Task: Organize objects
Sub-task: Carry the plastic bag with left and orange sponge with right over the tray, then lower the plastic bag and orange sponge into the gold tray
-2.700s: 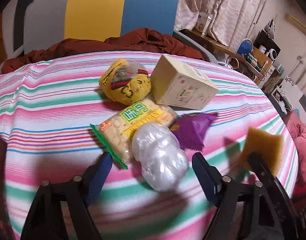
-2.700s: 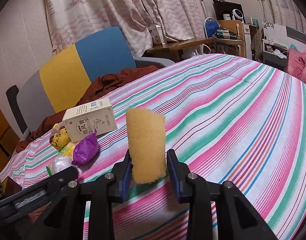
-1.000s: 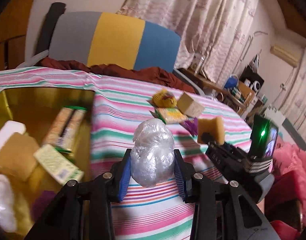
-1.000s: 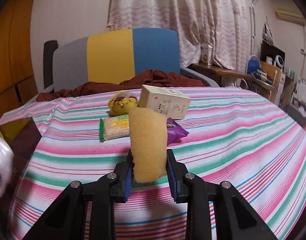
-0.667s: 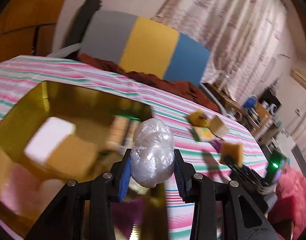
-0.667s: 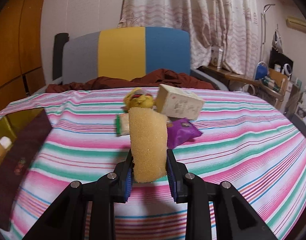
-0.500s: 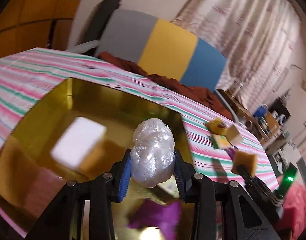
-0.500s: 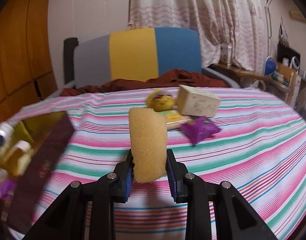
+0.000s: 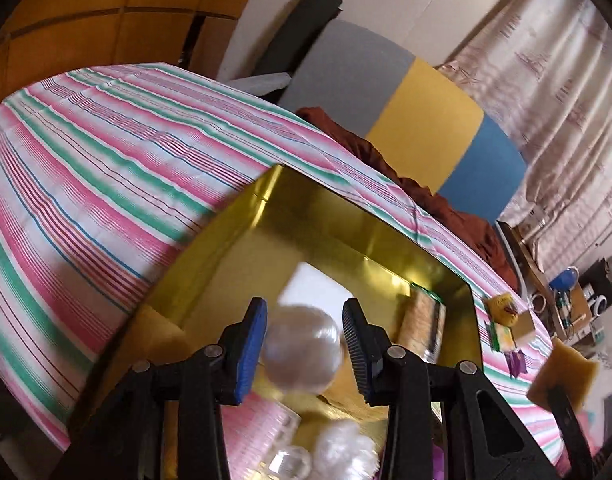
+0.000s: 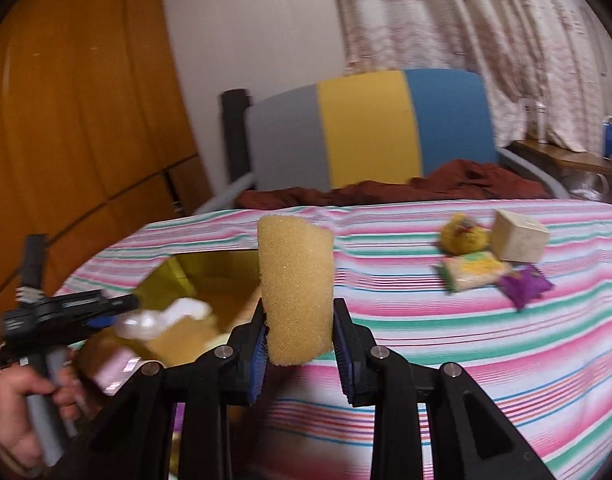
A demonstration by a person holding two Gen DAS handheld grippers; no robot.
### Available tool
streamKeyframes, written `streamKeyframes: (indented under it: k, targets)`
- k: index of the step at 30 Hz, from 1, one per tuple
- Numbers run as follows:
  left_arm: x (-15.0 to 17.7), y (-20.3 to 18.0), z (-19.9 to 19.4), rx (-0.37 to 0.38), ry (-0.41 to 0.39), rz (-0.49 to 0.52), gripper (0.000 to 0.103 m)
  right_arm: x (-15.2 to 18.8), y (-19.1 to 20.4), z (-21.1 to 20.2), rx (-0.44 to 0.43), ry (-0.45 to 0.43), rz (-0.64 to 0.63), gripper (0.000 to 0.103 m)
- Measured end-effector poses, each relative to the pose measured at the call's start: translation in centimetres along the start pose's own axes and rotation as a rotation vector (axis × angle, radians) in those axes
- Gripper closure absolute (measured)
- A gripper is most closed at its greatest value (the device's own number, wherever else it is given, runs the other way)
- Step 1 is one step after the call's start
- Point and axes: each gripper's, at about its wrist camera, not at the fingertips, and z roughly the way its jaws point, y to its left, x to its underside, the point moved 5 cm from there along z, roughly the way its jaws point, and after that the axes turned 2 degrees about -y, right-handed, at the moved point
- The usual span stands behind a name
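My left gripper [image 9: 304, 346] hangs over the gold box [image 9: 346, 232] with its jaws apart. The clear plastic ball [image 9: 304, 356], blurred, sits between the pads with gaps on both sides, seemingly dropping into the box. My right gripper [image 10: 300, 354] is shut on a yellow sponge [image 10: 296, 288] held upright above the table, next to the box [image 10: 210, 276]. The left gripper [image 10: 106, 308] shows at the left of the right wrist view.
On the striped tablecloth [image 10: 466, 340] lie a yellow toy [image 10: 464, 236], a beige carton [image 10: 518, 242], a cracker pack [image 10: 472, 270] and a purple packet [image 10: 524, 286]. The box holds a white block [image 9: 314, 292], crackers [image 9: 422, 320] and other items. A chair [image 10: 366, 128] stands behind the table.
My left gripper moved over the box and opened; the plastic ball is loose between the pads. My right gripper swung left toward the box, still holding the sponge.
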Motion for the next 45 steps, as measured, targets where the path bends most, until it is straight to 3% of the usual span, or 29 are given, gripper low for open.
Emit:
streamKeyframes:
  k: [4,6,7,9,14,19,25,27,38,40,42,45]
  targets:
    - [-0.6,0.7,0.7,-0.026,0.014,-0.004,0.064,0.2,3.3,0.1,-0.095,0.034,-0.026,0.074]
    - [-0.7,1.1,0.9,-0.025,0.026,-0.03,0.058,0.6,4.6,0.4,-0.122,0.056,-0.033,0.074]
    - [-0.8,1.3,0.7,-0.026,0.02,-0.038,0.053,0.8,5.3,0.7,-0.134,0.077,-0.045,0.074]
    - [-0.9,1.4,-0.2,-0.03,-0.024,-0.044,0.024,1.3,6.3,1.0,-0.145,0.103,-0.068,0.074]
    - [-1.9,1.8,-3.4,-0.026,-0.146,-0.071,0.001,2.7,8.3,1.9,-0.171,0.168,-0.117,0.074]
    - [-2.9,2.7,-5.7,-0.044,-0.215,-0.112,0.0,4.1,9.3,3.3,-0.192,0.238,-0.113,0.073]
    - [-2.9,4.0,-6.3,-0.061,-0.205,-0.157,0.0,5.7,9.2,4.6,-0.166,0.317,-0.108,0.068]
    - [-2.6,4.0,-6.3,-0.061,-0.196,-0.162,0.0,5.9,9.0,4.4,-0.146,0.322,-0.12,0.063]
    - [-1.2,1.3,-5.9,-0.048,-0.163,-0.092,0.0,4.2,7.1,2.4,-0.065,0.237,-0.117,0.063]
    - [-1.1,0.7,-6.2,-0.043,-0.162,-0.078,0.0,3.8,7.2,3.1,-0.013,0.229,-0.147,0.063]
    - [-0.9,0.2,-6.3,-0.038,-0.161,-0.065,0.0,3.9,7.2,4.2,0.042,0.251,-0.175,0.063]
    - [-0.9,-0.2,-6.5,-0.04,-0.163,-0.052,0.0,4.8,8.5,5.3,-0.015,0.32,-0.187,0.063]
